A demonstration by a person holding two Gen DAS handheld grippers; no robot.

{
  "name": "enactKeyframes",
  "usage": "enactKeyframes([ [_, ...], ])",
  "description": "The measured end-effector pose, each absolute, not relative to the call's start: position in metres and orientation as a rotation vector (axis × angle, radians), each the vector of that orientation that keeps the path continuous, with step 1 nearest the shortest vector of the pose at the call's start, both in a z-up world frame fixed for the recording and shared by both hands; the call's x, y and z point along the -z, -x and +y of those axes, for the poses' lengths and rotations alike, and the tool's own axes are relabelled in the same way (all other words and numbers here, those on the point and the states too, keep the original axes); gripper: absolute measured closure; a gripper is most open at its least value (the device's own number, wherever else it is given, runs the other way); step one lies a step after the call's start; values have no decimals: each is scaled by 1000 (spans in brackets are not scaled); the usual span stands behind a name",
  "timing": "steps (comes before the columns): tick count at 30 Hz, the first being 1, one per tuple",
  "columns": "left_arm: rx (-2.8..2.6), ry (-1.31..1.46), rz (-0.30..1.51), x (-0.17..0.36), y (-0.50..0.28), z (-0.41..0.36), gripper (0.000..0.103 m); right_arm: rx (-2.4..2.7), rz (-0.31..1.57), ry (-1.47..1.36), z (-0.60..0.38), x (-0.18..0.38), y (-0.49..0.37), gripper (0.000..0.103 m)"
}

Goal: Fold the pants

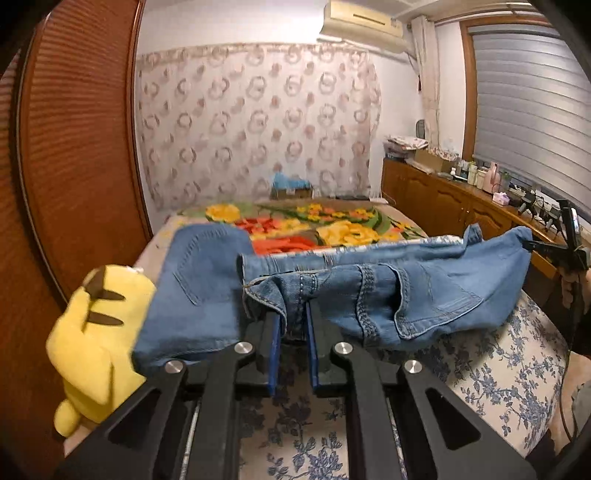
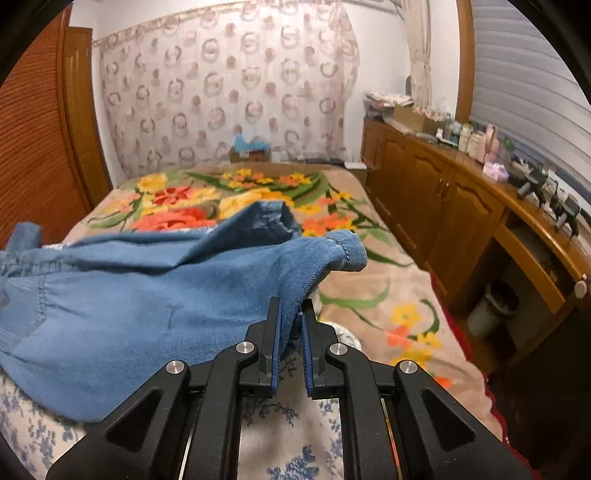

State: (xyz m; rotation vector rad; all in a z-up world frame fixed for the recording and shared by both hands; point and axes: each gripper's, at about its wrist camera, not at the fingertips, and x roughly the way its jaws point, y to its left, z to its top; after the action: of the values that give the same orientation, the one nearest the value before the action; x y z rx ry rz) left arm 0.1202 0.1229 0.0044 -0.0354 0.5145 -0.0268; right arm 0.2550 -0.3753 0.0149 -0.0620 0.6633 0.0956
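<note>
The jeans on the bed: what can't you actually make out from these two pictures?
- Left wrist view: the jeans drape over the left gripper, hiding its fingertips.
- Right wrist view: denim covers the tips of the right gripper; the left edge cuts the jeans off.
- Left wrist view: the yellow plush toy is blurred, face unseen.
- Both views: the bottles on the cabinet are too small to identify.

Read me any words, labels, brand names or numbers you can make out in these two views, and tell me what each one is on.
None can be read.
Bottles and jars on the wooden cabinet: labels too small and blurred.
Air conditioner: no legible marking.
Jeans and yellow plush toy: no text visible.
</note>
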Motion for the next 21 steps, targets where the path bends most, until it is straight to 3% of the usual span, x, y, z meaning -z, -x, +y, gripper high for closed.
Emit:
enactKeyframes([
  [14,-11,74,535,10,-20,156,93,-239,634,27,-383,-39,-110,96],
  [21,-21,89,685,61,-14,147,89,-261,758,47,-381,2,-84,96],
])
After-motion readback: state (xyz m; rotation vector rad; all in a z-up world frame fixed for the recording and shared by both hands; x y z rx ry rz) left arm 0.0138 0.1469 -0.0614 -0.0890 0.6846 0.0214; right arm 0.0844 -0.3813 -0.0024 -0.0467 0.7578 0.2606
